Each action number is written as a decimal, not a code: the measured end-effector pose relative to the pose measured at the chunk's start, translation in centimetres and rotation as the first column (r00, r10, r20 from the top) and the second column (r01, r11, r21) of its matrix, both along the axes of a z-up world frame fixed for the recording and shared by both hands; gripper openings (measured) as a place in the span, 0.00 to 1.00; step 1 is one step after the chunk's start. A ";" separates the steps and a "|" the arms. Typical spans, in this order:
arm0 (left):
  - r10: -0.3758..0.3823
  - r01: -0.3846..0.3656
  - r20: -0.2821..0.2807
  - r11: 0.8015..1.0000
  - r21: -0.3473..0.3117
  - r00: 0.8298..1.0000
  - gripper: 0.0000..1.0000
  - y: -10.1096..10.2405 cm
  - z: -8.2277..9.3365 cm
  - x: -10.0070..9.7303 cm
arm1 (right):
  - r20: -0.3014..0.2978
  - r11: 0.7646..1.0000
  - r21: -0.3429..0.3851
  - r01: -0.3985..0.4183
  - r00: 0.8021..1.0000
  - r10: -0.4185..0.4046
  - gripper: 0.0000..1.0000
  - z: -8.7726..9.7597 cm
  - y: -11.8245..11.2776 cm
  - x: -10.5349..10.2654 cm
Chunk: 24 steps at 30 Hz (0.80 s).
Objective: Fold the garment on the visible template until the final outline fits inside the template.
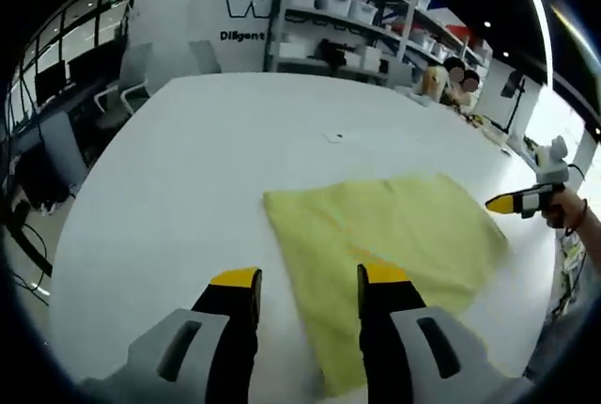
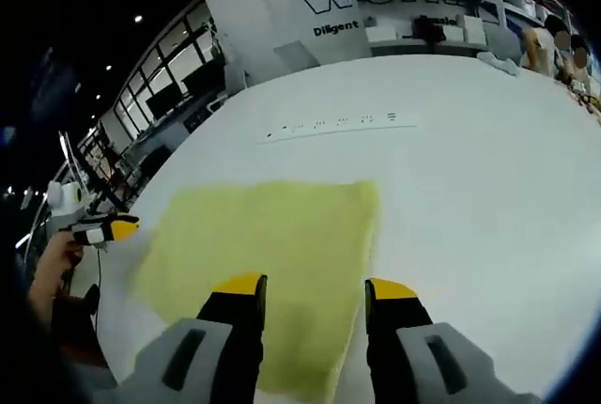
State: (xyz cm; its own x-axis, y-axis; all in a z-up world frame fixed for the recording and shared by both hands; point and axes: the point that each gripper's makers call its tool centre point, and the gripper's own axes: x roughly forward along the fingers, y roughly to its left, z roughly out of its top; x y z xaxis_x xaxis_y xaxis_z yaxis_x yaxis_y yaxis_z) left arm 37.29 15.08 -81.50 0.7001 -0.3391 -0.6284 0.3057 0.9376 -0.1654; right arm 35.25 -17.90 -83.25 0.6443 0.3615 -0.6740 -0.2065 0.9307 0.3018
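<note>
A yellow garment [image 1: 394, 244] lies folded into a rough rectangle on the white table [image 1: 216, 169]. My left gripper [image 1: 310, 279] hovers open above its near left edge, nothing between the yellow-tipped jaws. In the left gripper view the right gripper [image 1: 518, 202] shows at the right, held by a hand, just off the cloth's far right edge. In the right gripper view the same garment [image 2: 263, 254] spreads ahead, and my right gripper [image 2: 315, 287] stands open over its near edge. The left gripper [image 2: 105, 229] appears there at the left, beside the cloth's left edge. I can make out no template outline.
A row of small dark marks [image 2: 329, 124] sits on the table [image 2: 488, 160] beyond the garment. A small mark [image 1: 335, 137] lies mid-table. Shelves with white bins [image 1: 347, 19] and seated people [image 1: 451, 80] stand past the far edge. Chairs and desks [image 1: 122, 94] stand at the left.
</note>
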 end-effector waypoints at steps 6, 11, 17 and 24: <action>0.020 -0.021 -0.041 1.000 -0.018 0.999 0.40 0.5 -1.2 -3.0 | -0.003 1.000 0.010 0.008 1.000 -0.008 0.36 -0.2 -0.2 -1.9; 0.002 -0.005 -0.070 0.999 -0.036 0.998 0.36 0.0 -2.3 -5.1 | -0.016 1.000 0.029 0.008 1.000 -0.008 0.35 -0.8 -0.4 -3.8; 0.006 -0.011 -0.101 0.999 -0.051 0.995 0.29 -0.9 -3.1 -6.6 | -0.035 1.000 0.001 0.007 0.999 -0.007 0.31 -1.6 -1.0 -5.7; -0.003 -0.004 -0.131 0.999 -0.049 0.991 0.24 -1.7 -4.1 -7.7 | -0.045 0.999 0.028 -0.015 0.999 0.017 0.24 -2.3 -0.8 -6.8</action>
State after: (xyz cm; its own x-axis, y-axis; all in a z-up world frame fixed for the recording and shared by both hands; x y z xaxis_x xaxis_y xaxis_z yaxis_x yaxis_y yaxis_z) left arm 29.58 13.34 -85.58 0.6131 -0.3714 -0.6973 0.2779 0.9276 -0.2497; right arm 28.45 -18.69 -85.54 0.6076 0.3906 -0.6916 -0.2069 0.9185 0.3370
